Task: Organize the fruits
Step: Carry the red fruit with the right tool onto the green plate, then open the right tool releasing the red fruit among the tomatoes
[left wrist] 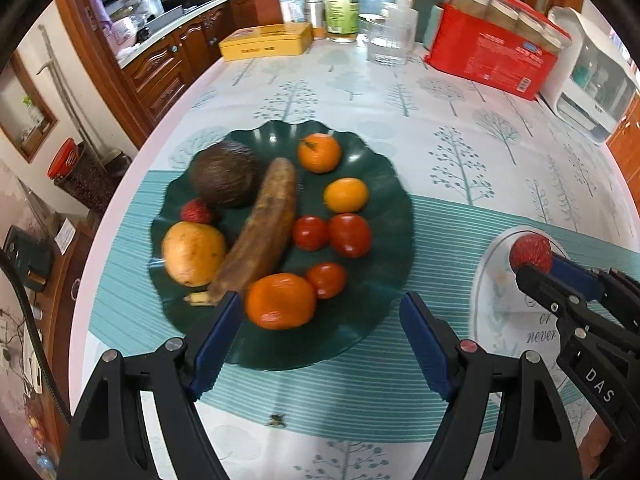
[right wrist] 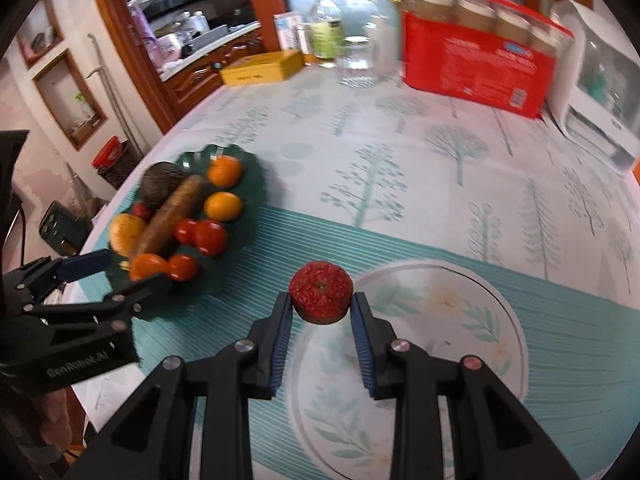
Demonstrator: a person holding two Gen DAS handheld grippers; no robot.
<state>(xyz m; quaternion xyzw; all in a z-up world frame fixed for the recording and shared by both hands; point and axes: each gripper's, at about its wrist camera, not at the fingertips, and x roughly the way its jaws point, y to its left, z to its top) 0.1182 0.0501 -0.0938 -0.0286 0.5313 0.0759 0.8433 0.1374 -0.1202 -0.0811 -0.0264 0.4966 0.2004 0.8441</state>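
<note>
Red and bumpy, a round lychee-like fruit (right wrist: 321,298) sits clamped in our right gripper (right wrist: 322,312) above the near rim of the white floral plate (right wrist: 460,320), which looks otherwise bare. Our left gripper (left wrist: 320,312) gapes empty before the dark green scalloped plate (left wrist: 384,240) (about ten fruits left, we judge).

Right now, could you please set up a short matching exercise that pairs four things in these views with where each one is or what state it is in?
Things:
1. red lychee
2. brown banana
3. left gripper
4. white plate

Places or states:
A. lying on the green plate
B. open, holding nothing
C. gripped by the right gripper
D. bare, under the right gripper

Pairs: 1-C, 2-A, 3-B, 4-D
</note>
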